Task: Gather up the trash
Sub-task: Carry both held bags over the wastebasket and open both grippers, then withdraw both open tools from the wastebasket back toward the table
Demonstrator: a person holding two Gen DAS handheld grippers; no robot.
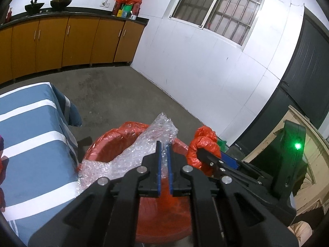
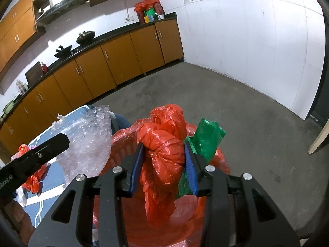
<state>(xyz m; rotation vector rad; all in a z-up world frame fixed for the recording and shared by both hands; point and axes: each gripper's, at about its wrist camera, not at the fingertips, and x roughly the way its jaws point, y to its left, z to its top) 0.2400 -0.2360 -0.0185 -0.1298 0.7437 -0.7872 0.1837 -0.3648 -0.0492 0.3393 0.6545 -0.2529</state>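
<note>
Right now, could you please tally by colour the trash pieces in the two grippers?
Clear wrap: 1
Red bag: 1
Green bag: 1
Total: 3

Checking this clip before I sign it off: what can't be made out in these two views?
- Bin contents: both views, hidden by the left gripper, bubble wrap and red bag in the right gripper.
- Green plastic: right wrist view, lower end behind the pad.
- Counter items: too small.
</note>
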